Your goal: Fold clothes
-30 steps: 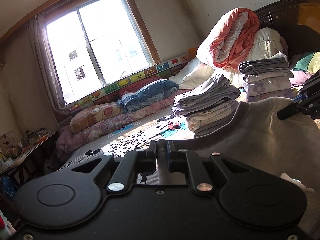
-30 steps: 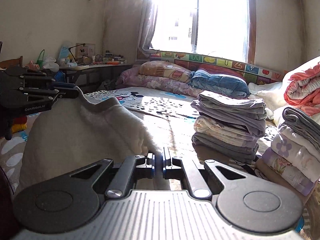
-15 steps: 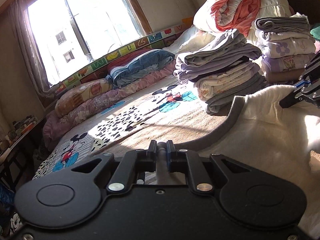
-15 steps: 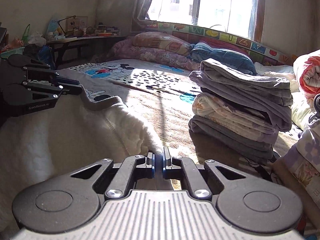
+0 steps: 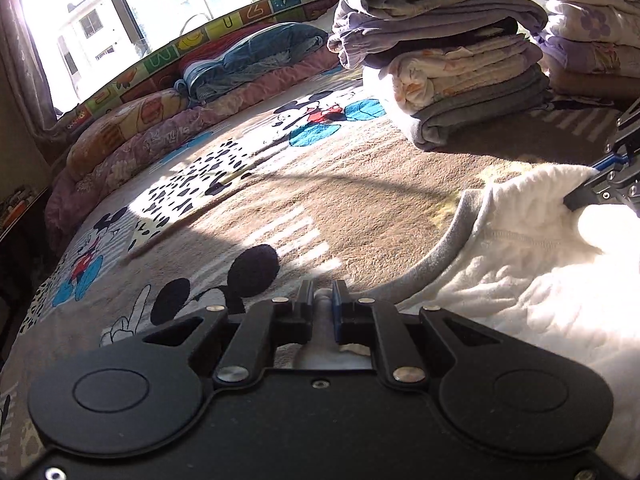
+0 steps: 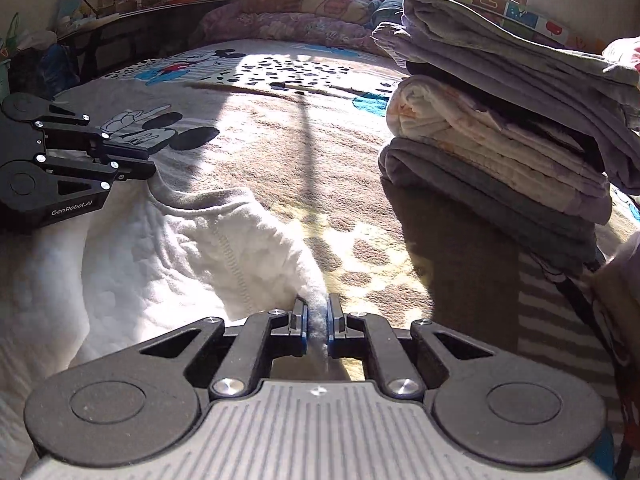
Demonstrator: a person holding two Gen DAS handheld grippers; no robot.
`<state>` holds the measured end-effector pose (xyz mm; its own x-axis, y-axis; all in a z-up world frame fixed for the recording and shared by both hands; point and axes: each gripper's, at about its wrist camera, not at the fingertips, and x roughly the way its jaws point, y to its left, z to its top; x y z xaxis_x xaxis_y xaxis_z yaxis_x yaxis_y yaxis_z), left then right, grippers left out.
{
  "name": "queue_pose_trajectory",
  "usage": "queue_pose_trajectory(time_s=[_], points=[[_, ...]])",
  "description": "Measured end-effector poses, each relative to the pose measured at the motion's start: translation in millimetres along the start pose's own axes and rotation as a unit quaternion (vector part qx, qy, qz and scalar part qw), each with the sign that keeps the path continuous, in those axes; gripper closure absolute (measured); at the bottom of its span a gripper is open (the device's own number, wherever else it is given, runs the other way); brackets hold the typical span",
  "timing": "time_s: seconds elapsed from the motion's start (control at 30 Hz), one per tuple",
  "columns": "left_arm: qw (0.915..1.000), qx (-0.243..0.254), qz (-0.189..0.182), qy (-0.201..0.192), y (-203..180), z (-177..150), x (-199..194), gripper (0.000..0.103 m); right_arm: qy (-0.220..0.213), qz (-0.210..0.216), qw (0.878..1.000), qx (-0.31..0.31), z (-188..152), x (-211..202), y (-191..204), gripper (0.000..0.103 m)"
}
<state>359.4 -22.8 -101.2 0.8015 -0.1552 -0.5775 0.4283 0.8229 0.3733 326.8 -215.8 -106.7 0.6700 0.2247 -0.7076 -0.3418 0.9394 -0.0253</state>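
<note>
Item: white fleece top (image 5: 532,280) w/ grey collar (image 5: 444,248), lying on cartoon blanket (image 5: 320,200) on bed. We hold it at both ends of the neckline: left gripper (image 5: 323,304) clamped on collar, right gripper (image 6: 317,316) pinched on white edge. Nearby: stack of folded laundry (image 6: 500,136) to the right; pillows (image 5: 132,132) along window (image 5: 120,12)

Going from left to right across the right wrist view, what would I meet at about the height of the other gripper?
Left gripper shut on the grey collar → white fleece garment → sunlit bare stretch of the cartoon-print blanket → stack of folded clothes.
</note>
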Motion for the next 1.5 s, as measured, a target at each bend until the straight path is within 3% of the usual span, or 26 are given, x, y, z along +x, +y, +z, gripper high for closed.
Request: queue_pose_trajectory(time_s=[0.1, 0.17, 0.2, 0.37, 0.57, 0.83, 0.93, 1.1, 1.17, 1.27, 1.5], points=[[0.9995, 0.012, 0.007, 0.027, -3.6, -2.3, 8.1, 0.083, -0.01, 0.015, 0.999, 0.037, 2.7, -9.3, -9.6, 0.083], [0.9995, -0.003, 0.021, 0.021, 1.8, -1.3, -3.1, 0.048, -0.042, 0.031, 0.995, 0.082, 4.5, -32.6, -23.2, 0.063], [0.9995, -0.015, 0.024, 0.014, 5.7, -0.6, -10.2, 0.044, -0.06, 0.035, 0.993, 0.099, 4.7, -45.4, -28.3, 0.059], [0.996, -0.077, 0.044, -0.009, 20.0, -3.0, -55.7, 0.044, -0.117, 0.047, 0.984, 0.127, -16.8, -106.3, -27.3, 0.051], [0.9855, -0.165, 0.029, -0.027, 14.3, -28.3, -127.3, 0.041, -0.156, 0.082, 0.97, 0.17, -83.6, -162.9, -5.9, 0.047], [0.9558, -0.287, -0.041, -0.046, -14.7, -68.5, -213.9, 0.036, -0.164, 0.102, 0.95, 0.246, -175.4, -191.8, 12.9, 0.041], [0.9494, -0.302, -0.068, -0.054, -32.5, -76.8, -236.1, 0.034, -0.163, 0.125, 0.934, 0.293, -192.0, -189.0, 12.5, 0.041], [0.9313, -0.342, -0.116, -0.049, -57.5, -89.2, -252.1, 0.034, -0.17, 0.161, 0.917, 0.324, -203.3, -183.2, 13.5, 0.039], [0.9166, -0.373, -0.14, -0.039, -60.7, -100.6, -254.2, 0.034, -0.167, 0.167, 0.913, 0.332, -211.1, -181.5, 16.4, 0.039], [0.9037, -0.4, -0.152, -0.01, -69.8, -111.5, -247.5, 0.034, -0.163, 0.178, 0.903, 0.356, -219.1, -181.8, 15.8, 0.039], [0.9004, -0.418, -0.12, -0.011, -86.2, -121.0, -237.1, 0.034, -0.151, 0.2, 0.896, 0.366, -228.5, -172.8, 13.5, 0.026]])
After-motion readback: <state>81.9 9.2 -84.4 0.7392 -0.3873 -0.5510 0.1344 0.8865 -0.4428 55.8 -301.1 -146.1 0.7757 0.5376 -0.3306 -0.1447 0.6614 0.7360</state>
